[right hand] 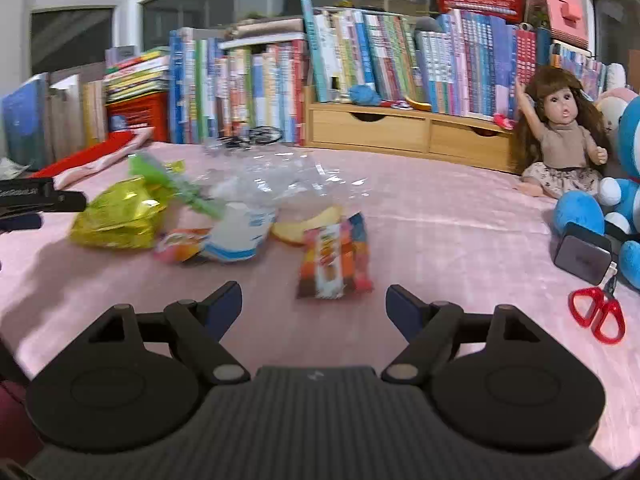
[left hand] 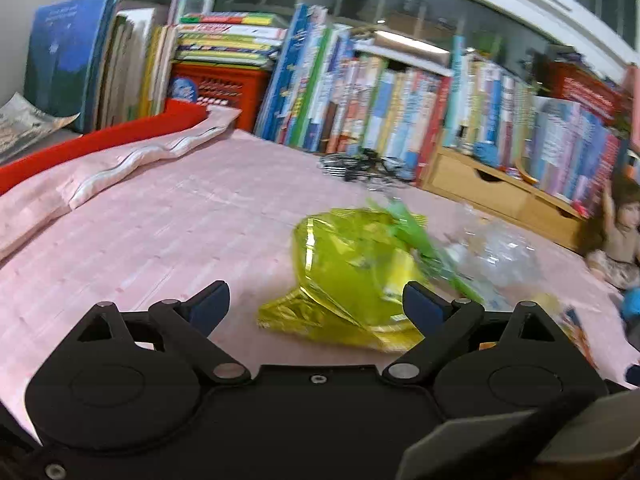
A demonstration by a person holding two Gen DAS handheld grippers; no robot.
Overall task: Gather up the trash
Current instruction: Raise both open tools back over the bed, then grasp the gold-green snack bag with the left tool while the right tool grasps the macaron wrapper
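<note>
In the left wrist view, I see the left gripper (left hand: 316, 306) with its jaws spread wide and nothing between them, low over the pink bedspread (left hand: 160, 240). The crumpled yellow-green foil wrapper (left hand: 352, 280) lies just ahead, offset toward the right finger, which overlaps its near edge; I cannot tell whether they touch. Clear plastic film (left hand: 492, 256) lies just beyond it to the right. To take the wrapper cleanly, I judge that I should shift right until it is centred in the gap, lower the fingertips to the cloth, and close on a raised fold, not the flat edge. In the right wrist view, the right gripper (right hand: 314, 306) is likewise wide open and empty, with the striped snack packet (right hand: 334, 260) lying flat just ahead, roughly centred. Further back lie a white paper cup (right hand: 240, 232) on its side, a pale slice of food (right hand: 308, 226) and the yellow-green wrapper at the left. The red scissors (right hand: 598, 314) and the doll (right hand: 560, 136) are well apart at the right; I judge them not to be trash. A flat packet may slip, so I should pinch one edge without catching the cloth.
</note>
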